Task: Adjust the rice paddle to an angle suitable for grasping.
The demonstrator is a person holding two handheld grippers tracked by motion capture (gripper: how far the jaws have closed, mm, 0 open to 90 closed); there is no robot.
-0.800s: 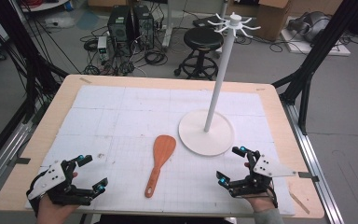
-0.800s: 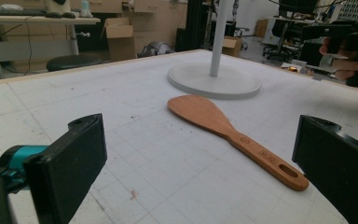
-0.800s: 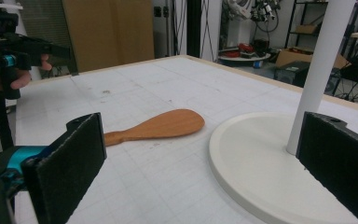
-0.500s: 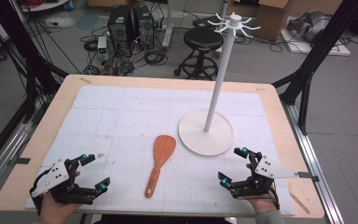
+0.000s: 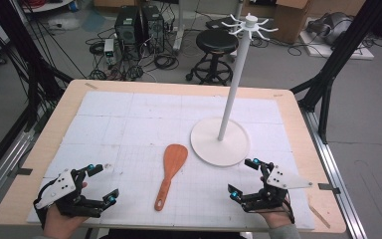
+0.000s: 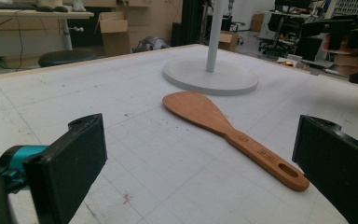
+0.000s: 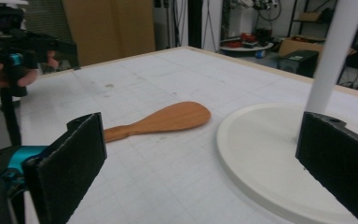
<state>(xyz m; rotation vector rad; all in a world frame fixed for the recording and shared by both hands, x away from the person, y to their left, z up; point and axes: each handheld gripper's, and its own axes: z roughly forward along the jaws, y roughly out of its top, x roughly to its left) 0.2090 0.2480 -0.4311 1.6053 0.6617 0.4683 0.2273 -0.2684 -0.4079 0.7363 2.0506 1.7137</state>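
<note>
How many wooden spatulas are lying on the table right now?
1. The wooden spatula lies flat on the white mat, just left of the hook stand's round base, between the two grippers.

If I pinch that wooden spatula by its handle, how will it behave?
The wooden spatula looks rigid, so it probably won't flop. It lies flat, so it's unlikely to roll. Its broad blade may make it droop at that end when held by the narrow handle.

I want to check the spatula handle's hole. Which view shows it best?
The left gripper view: the wooden spatula lies close, its hole clear. The high view shows it whole but small; the right gripper view hides the handle end.
</note>
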